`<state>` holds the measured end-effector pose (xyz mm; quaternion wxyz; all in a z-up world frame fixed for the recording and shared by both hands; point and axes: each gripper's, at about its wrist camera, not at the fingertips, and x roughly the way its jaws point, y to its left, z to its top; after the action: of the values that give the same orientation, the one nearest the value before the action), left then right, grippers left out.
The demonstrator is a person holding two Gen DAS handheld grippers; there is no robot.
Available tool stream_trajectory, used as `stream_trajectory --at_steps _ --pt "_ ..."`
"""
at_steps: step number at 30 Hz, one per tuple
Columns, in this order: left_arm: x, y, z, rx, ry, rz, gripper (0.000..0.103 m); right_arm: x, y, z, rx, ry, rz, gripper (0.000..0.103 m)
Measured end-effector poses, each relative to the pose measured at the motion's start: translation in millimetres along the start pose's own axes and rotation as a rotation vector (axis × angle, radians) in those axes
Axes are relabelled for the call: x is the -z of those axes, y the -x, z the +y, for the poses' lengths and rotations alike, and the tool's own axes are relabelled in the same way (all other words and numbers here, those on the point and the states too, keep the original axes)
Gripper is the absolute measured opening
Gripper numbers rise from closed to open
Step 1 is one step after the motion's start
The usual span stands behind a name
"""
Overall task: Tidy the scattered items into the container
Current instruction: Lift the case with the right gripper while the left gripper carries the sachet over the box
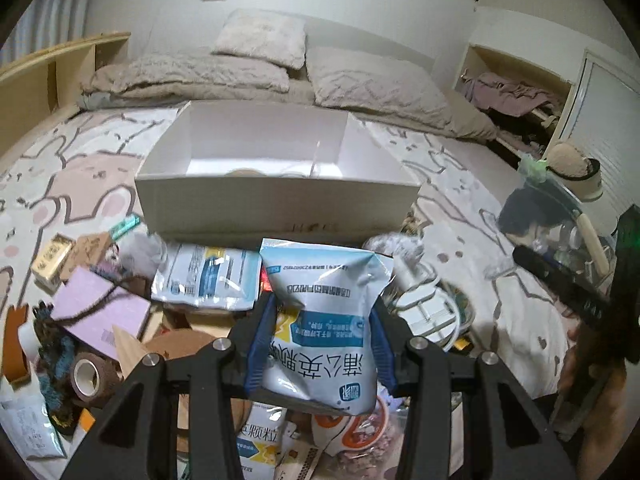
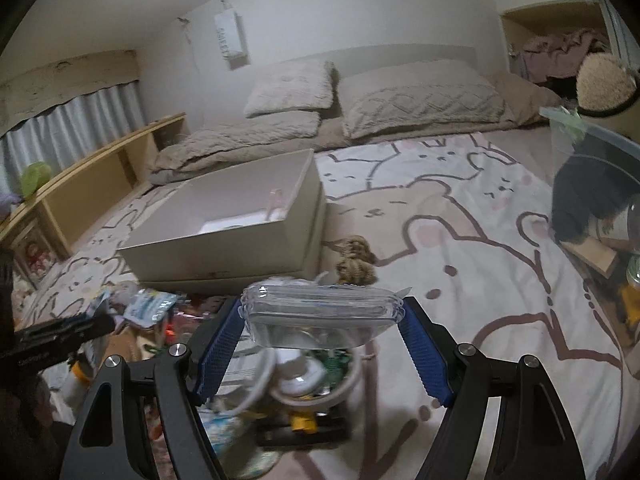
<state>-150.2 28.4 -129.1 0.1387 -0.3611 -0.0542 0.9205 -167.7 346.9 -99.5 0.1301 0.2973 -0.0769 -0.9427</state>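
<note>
Bedding printed with cartoon bears and rabbits (image 2: 460,248) covers the bed on which all items are laid. Beige pillows (image 1: 376,84) and a folded quilt are stacked at the headboard end, against a pale wall. A wooden shelf unit (image 2: 96,184) runs along one side beneath a grey curtain; an open alcove holding crumpled clothes (image 1: 516,96) is seen on the other.

The container, a white open-topped box (image 1: 276,168), stands on the bedding just beyond the clutter. Scattered items are piled in front of it: a second sachet (image 1: 208,276), a lilac box (image 1: 100,308), a roll of brown tape (image 1: 90,376) and a knotted rope piece (image 2: 354,258) just beside the box corner.

The left gripper (image 1: 320,344) is closed on a pale blue sachet (image 1: 324,320), which is held above the pile, short of the box. The right gripper (image 2: 320,344) is spread wide around a clear plastic case (image 2: 320,314), gripped at both ends and held above the clutter, apart from the box.
</note>
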Motion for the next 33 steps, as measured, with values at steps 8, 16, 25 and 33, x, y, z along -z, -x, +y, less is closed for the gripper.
stream_trajectory --at_steps 8,16,25,33 --pt "-39 20 -16 -0.007 -0.065 -0.088 0.045 -29 13 32 -0.068 0.057 -0.062 0.079" --pt "-84 41 -22 0.004 -0.097 -0.197 0.044 -75 23 71 -0.102 0.164 -0.137 0.079" --pt "-126 48 -12 -0.011 -0.105 -0.282 0.044 -112 15 89 -0.103 0.237 -0.166 0.079" --pt "-153 33 4 -0.041 -0.081 -0.328 0.044 -138 -18 85 -0.152 0.204 -0.077 0.079"
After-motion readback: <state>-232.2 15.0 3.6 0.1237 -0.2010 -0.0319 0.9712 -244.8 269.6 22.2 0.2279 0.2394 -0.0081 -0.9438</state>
